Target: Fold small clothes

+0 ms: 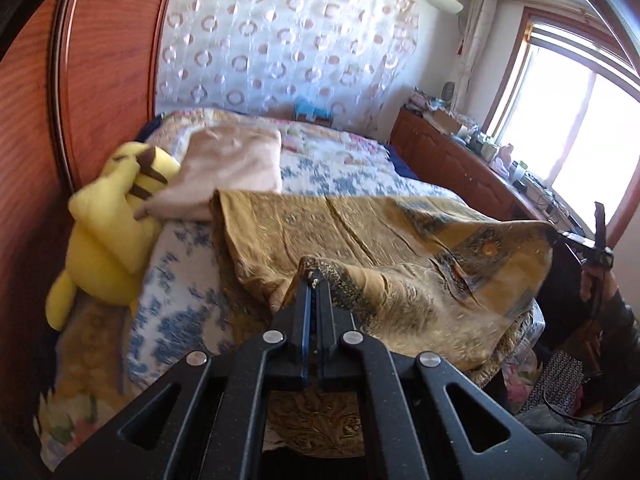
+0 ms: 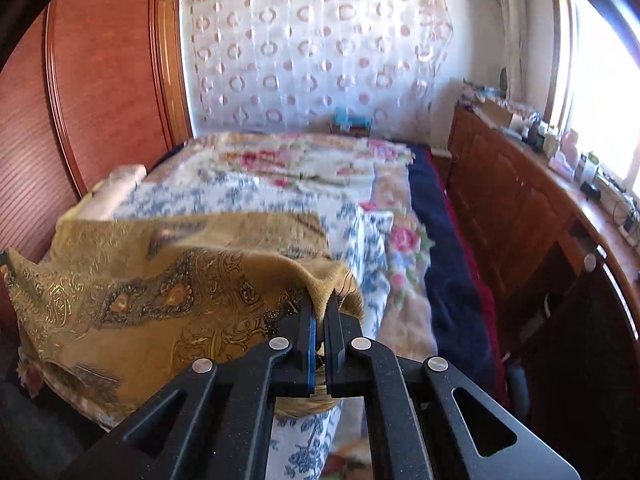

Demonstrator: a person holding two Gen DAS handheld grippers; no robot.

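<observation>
A mustard-gold patterned cloth point(image 1: 380, 240) with dark paisley print lies spread across the near part of the bed. My left gripper point(image 1: 316, 280) is shut on its near left corner, which is lifted off the bed. My right gripper point(image 2: 320, 300) is shut on the near right corner of the same cloth point(image 2: 160, 280), and the fabric drapes over its fingers. In the left wrist view the right gripper point(image 1: 600, 254) shows at the far right, held by a person's hand, with the cloth stretched to it. The cloth's far edge rests flat on the blue floral bedspread point(image 1: 340, 176).
A yellow plush toy point(image 1: 112, 232) leans on the wooden headboard point(image 1: 80, 80) at the left, beside a folded pink cloth point(image 1: 228, 168). A wooden cabinet point(image 2: 520, 200) with clutter runs along the window point(image 1: 580, 120) on the right. A patterned curtain point(image 2: 312, 60) hangs behind the bed.
</observation>
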